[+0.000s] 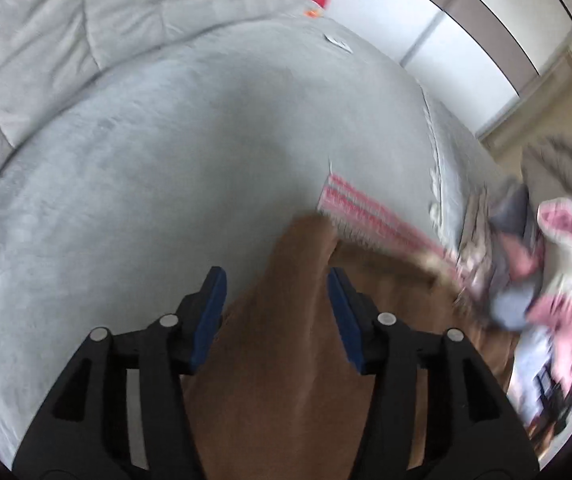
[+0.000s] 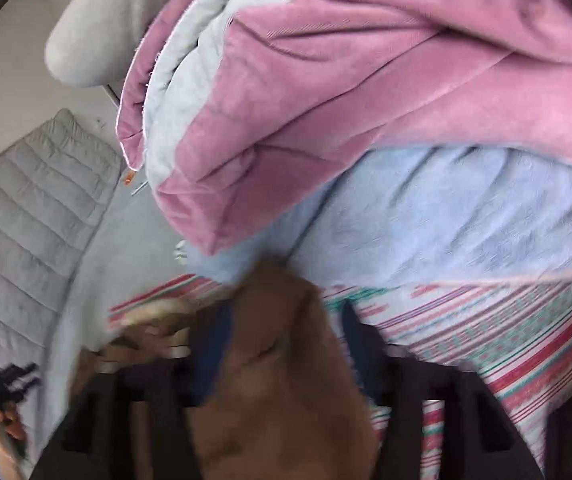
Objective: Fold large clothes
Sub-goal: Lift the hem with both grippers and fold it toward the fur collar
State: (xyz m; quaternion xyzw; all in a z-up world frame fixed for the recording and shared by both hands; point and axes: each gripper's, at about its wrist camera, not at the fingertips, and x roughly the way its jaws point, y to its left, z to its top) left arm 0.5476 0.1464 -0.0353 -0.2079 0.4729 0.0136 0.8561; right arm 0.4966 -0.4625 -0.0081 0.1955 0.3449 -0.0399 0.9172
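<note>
Sofa (image 1: 146, 168) fabric, grey and bare, is seen at the left of the left wrist view, and a brown cloth (image 1: 286, 340) lies on it, running from the camera forward. The left gripper (image 1: 276, 280) is spread, and a ridge of the brown cloth stands between the blue pads without being pressed by them. Just beyond the ridge a striped cloth (image 1: 357, 216) is laid, and further right a blurred pile (image 1: 545, 264) of pink and blue is found. In the right wrist view the right gripper (image 2: 282, 312) is also spread wide, with the brown cloth (image 2: 282, 360) bunched loosely between its dark fingers; no pinch is shown. A hand (image 2: 4, 436) is glimpsed at the lower left. Behind, a pink blanket (image 2: 365, 100) is heaped over a blue one (image 2: 445, 216), with the striped cloth (image 2: 505, 340) under them. It is judged that the brown cloth lies directly ahead of both grippers, its long axis across them, so each end is equally near.
</note>
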